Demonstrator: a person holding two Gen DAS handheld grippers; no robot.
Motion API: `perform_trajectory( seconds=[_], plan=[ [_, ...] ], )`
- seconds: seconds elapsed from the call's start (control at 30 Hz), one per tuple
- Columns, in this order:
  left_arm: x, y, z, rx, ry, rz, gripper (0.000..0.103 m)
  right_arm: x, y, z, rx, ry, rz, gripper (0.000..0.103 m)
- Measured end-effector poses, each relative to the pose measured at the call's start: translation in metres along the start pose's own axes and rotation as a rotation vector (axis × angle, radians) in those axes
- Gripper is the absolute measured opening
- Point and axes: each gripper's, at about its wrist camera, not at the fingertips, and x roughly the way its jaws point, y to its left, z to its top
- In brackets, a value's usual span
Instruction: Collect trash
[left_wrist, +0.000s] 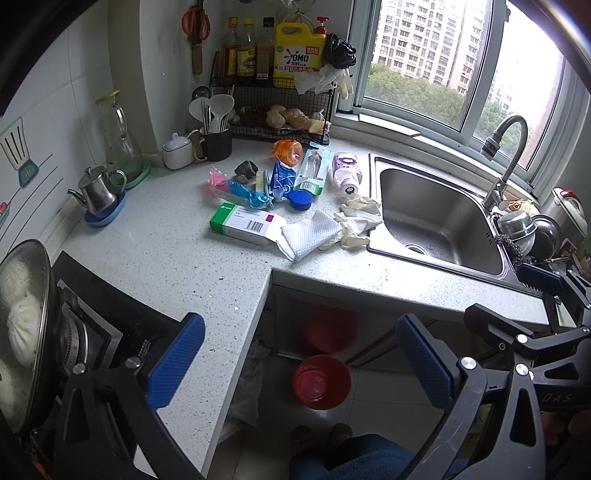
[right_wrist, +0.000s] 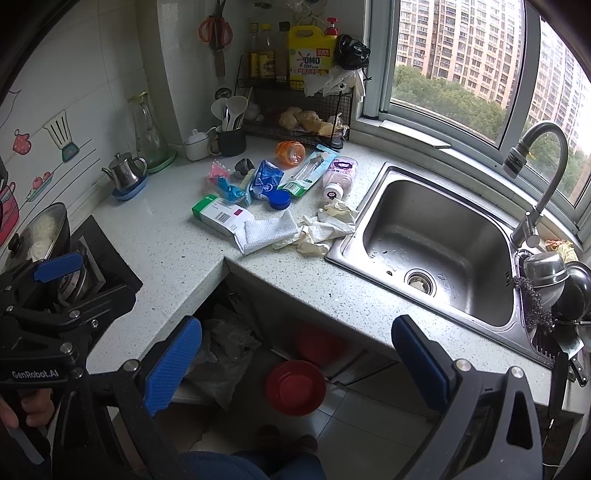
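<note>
Trash lies in a cluster on the speckled counter (left_wrist: 166, 254): a green-and-white carton (left_wrist: 245, 220) (right_wrist: 218, 216), a white cloth (left_wrist: 310, 236) (right_wrist: 267, 230), crumpled pale gloves (left_wrist: 356, 218) (right_wrist: 325, 229), a blue wrapper (left_wrist: 282, 179) (right_wrist: 264, 179), a blue lid (left_wrist: 300, 200), an orange bottle (left_wrist: 288, 152) (right_wrist: 291, 151), a white-purple bottle (left_wrist: 345, 170) (right_wrist: 339, 172) and a pink wrapper (left_wrist: 218, 180). A red bin (left_wrist: 321, 380) (right_wrist: 295, 386) stands on the floor below. My left gripper (left_wrist: 301, 365) and right gripper (right_wrist: 295, 367) are both open and empty, held in front of the counter.
A steel sink (left_wrist: 439, 218) (right_wrist: 439, 243) with a tap (right_wrist: 535, 177) is at the right, with bowls (right_wrist: 550, 273) beside it. A stove with a lidded pot (left_wrist: 22, 332) is at the left. A teapot (left_wrist: 98, 190), a jug, utensils and a wire rack (left_wrist: 280, 107) line the back.
</note>
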Motion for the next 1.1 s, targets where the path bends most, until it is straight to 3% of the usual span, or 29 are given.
perform_trajectory(
  seconds=[0.77,1.0,1.1],
  plan=[
    [0.013,-0.027,0.022,-0.033,-0.008,0.02,0.103,0.005,-0.026,0.013,-0.043,-0.016,0.023,0.103],
    [0.028,-0.024,0.043,-0.091,-0.01,0.021,0.103,0.007,-0.049,0.026,-0.037,-0.05,-0.078,0.103],
    [0.033,-0.017,0.056,-0.106,-0.014,0.016,0.103,0.013,-0.063,0.038,-0.011,-0.061,-0.064,0.103]
  ],
)
